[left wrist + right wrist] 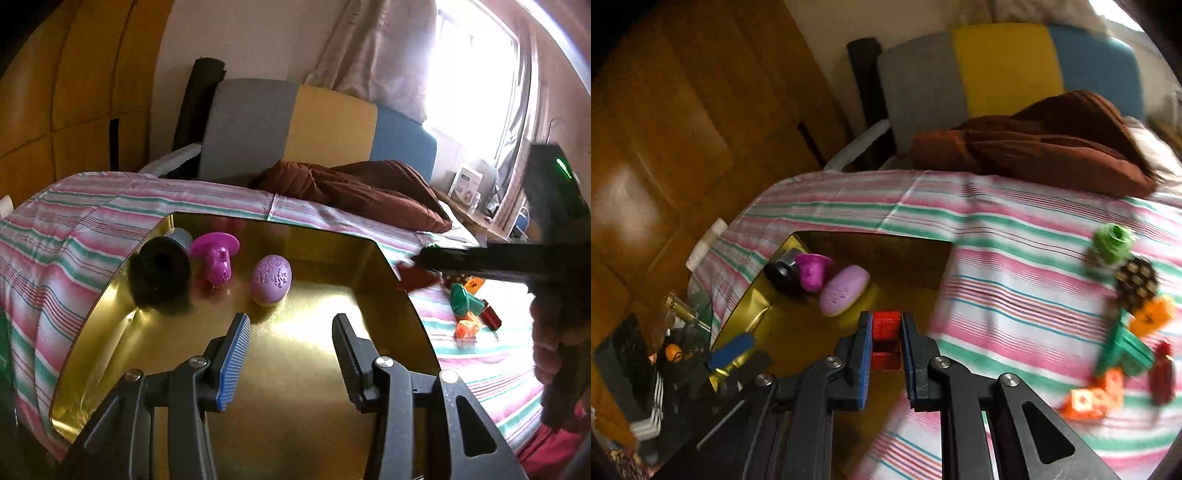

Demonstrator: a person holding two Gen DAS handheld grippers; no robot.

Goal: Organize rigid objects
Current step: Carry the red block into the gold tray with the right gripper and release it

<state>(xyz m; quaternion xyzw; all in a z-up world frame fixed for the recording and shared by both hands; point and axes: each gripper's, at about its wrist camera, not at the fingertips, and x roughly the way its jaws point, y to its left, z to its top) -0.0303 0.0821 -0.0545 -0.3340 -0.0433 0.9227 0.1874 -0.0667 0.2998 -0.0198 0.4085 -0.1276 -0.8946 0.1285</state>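
Striped bedspread (1015,258) carries gold tray (295,350); right gripper (885,328) clamps red block (885,325), left gripper (291,332) gapes empty.

My tray (369,266) lay on the bedspread (92,221), toward its left side. In the tray's far left corner stood a spool (159,271); right of it, a mushroom-shaped toy (216,258), and right again, an egg (271,279), the three in a row and close together. My left gripper (288,354) hung over the tray's near part, nothing between its fingers. My right gripper (884,350) held a block (885,325) above the tray's near right edge. Right of the tray, well apart from it, a cluster of small toys (1126,321) lay on the bedspread. Behind all, a folded blanket (362,188) rested before the cushions (325,129)
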